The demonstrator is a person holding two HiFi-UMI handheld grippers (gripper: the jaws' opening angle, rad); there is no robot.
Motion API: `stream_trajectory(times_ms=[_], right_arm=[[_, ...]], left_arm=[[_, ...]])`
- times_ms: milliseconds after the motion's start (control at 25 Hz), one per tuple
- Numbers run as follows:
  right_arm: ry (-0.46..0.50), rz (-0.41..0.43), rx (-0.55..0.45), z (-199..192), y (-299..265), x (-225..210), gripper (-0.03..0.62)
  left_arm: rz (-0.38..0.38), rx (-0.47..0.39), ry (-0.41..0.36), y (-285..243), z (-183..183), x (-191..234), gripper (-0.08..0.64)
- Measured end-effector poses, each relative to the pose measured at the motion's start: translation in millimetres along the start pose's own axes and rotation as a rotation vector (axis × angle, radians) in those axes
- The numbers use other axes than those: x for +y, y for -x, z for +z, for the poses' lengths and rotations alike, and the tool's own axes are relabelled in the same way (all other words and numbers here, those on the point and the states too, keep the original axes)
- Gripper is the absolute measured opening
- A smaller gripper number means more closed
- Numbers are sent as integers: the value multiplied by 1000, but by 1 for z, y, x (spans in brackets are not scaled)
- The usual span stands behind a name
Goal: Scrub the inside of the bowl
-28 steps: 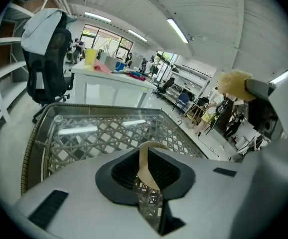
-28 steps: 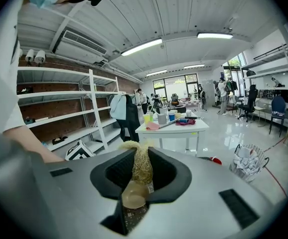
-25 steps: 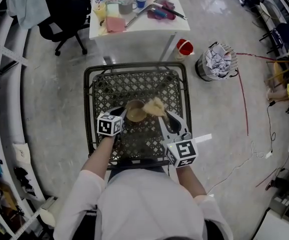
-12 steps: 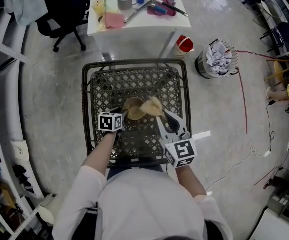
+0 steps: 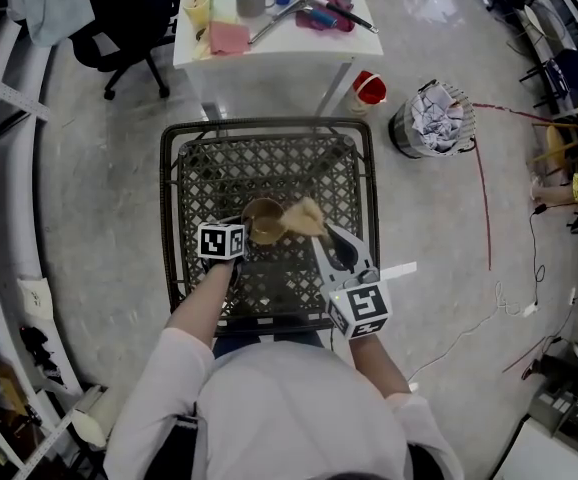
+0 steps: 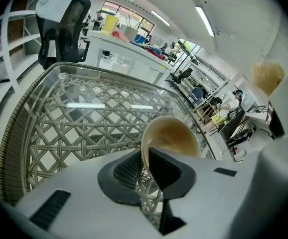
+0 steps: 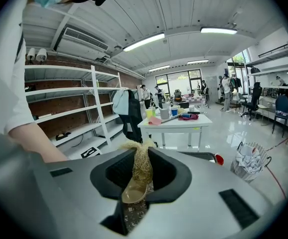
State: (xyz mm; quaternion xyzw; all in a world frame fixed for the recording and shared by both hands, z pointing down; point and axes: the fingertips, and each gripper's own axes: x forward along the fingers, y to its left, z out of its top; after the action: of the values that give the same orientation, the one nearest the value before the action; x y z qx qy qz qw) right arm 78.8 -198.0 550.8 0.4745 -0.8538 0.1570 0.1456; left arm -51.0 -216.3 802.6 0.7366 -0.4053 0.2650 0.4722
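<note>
Over the woven table [image 5: 205, 173], my left gripper [image 6: 145, 167], its jaws having just closed, pinches the rim of the bowl [image 6: 173, 133] to steady it. My right gripper [image 7: 139, 180] is clamped on a fibrous scrubber [image 7: 141, 163], poised at the bowl's edge, apparently ready to scrub inside.

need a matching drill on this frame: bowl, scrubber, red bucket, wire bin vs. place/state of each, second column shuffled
1. bowl
2. scrubber
3. red bucket
4. wire bin

a. full of crumpled paper
b. on the floor by the white table
c. between the right gripper's jaws
d. rim between the left gripper's jaws

Pairs: 1-d, 2-c, 3-b, 4-a.
The left gripper's jaws have just been closing on that rim.
</note>
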Motion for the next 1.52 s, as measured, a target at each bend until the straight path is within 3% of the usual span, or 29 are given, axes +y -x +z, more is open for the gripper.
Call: stream_trajectory(times_ms=[200, 600, 1520], right_arm=[[1, -1, -1, 1, -2, -2, 87], [17, 13, -28, 10, -4, 5, 87], [96, 52, -251, 91, 22, 49, 87]], left_arm=[[0, -23, 2, 0, 4, -1, 49], [54, -84, -65, 28, 31, -5, 42], [73, -504, -239, 173, 140, -76, 43]])
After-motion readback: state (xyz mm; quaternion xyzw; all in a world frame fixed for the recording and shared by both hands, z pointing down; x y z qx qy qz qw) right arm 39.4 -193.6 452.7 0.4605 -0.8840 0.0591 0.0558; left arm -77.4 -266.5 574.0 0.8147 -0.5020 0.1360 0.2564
